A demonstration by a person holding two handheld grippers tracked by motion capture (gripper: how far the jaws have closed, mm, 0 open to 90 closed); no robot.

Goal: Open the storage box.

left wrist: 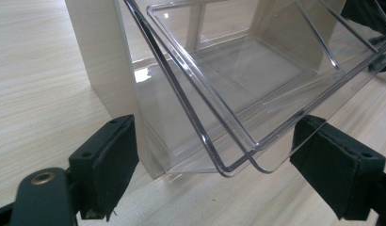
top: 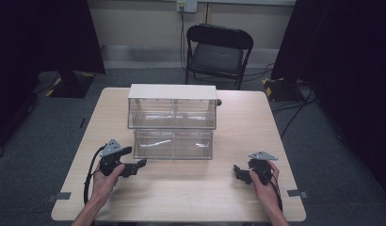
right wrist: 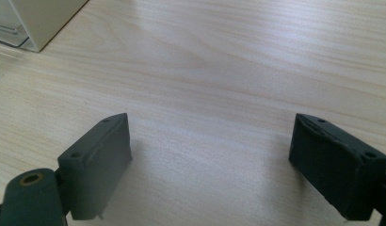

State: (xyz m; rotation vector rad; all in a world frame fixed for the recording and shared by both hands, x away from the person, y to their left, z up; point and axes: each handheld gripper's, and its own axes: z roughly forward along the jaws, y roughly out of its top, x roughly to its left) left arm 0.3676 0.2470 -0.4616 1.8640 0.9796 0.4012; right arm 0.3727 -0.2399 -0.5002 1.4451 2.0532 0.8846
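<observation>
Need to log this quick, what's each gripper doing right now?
Left gripper: open, holding nothing, jaws either side of the clear bin corner.
Right gripper: open, empty.

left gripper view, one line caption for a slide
Open left gripper faces the tilted-out clear drawer of a white-framed bin on a wooden table.

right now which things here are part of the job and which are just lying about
Part of the job:
- clear drawer, pulled out at the bottom of the white-topped cabinet
- left gripper, fingers open, aimed at the drawer's corner
- right gripper, fingers open over bare table

Just lying about:
- black folding chair
- floor cables
</observation>
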